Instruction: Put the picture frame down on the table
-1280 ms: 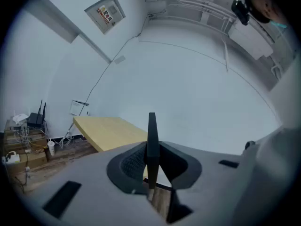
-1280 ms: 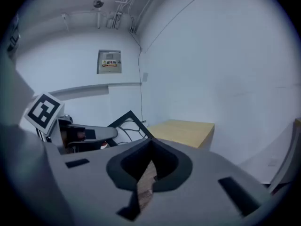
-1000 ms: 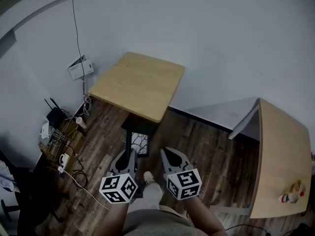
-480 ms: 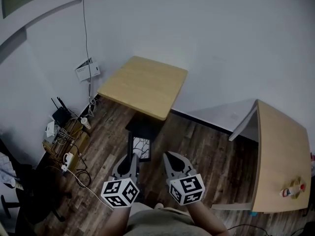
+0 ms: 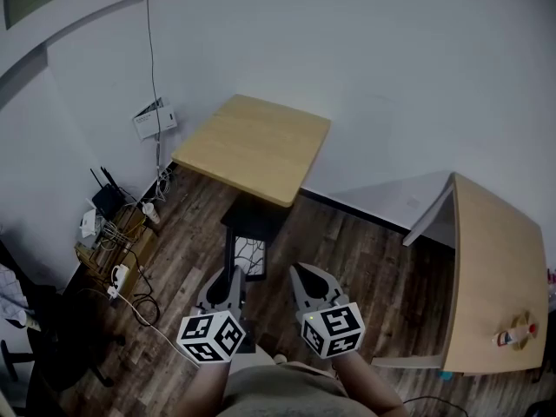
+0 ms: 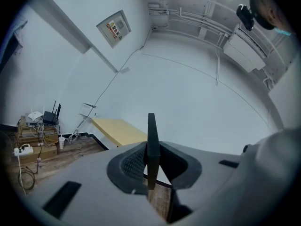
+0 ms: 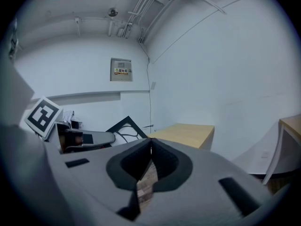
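A black picture frame (image 5: 247, 252) with a white branch-pattern picture hangs upright over the wooden floor, just short of the light wooden table (image 5: 254, 144). My left gripper (image 5: 232, 278) is shut on the frame's near edge. In the left gripper view that edge (image 6: 151, 140) stands as a dark vertical bar pinched between the pads (image 6: 136, 161). My right gripper (image 5: 301, 273) is beside it to the right, apart from the frame. Its jaws (image 7: 150, 144) are shut with nothing between them. The right gripper view shows the frame (image 7: 123, 125) off to its left.
A black pedestal base (image 5: 254, 217) stands under the table. A router and tangled cables (image 5: 109, 224) lie by the left wall. A second wooden table (image 5: 495, 268) with a small object (image 5: 512, 334) on it stands at the right. The floor is dark wood planks.
Both grippers, the left one carrying the frame, have come a little nearer to the table. In the last half second they have hardly moved.
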A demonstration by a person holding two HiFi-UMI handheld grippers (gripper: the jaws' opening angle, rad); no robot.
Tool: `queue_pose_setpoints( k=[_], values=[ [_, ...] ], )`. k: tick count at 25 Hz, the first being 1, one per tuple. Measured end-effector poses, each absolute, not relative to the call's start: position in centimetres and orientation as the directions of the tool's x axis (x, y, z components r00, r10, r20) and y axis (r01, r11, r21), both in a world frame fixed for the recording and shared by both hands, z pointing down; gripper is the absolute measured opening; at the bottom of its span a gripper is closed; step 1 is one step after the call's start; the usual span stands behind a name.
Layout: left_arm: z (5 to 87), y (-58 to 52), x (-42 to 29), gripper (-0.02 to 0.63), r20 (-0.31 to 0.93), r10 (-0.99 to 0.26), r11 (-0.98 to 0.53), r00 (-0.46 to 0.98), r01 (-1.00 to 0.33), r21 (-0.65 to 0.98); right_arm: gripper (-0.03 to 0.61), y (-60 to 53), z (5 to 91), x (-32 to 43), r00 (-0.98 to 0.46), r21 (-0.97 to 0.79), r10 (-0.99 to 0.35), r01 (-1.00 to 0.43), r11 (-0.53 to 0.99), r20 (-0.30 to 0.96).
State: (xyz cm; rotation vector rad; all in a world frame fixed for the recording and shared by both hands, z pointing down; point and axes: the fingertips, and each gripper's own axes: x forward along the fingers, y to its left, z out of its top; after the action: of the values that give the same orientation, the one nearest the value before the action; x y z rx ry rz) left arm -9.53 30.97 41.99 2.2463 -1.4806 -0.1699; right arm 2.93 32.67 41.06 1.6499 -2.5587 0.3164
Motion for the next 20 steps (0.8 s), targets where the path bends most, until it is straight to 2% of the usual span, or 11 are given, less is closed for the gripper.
queue_pose_setpoints(
  k=[10,20],
  values=[
    [42.1,29.5,-9.8,0.061,0.146,-0.905,-0.307,0.400,-0.849,0.430,0.000,30.8,41.3,2.0,-0.449,-0.143,-0.872,-0.892,0.428,0.194],
    [43.7,23.1,-9.9,0.061,0.167,-0.902,-0.288,0.397,-0.844,0.452,0.000,24.3,42.6,2.2,-0.451,-0.160,-0.864,-0.891,0.424,0.225]
  ],
)
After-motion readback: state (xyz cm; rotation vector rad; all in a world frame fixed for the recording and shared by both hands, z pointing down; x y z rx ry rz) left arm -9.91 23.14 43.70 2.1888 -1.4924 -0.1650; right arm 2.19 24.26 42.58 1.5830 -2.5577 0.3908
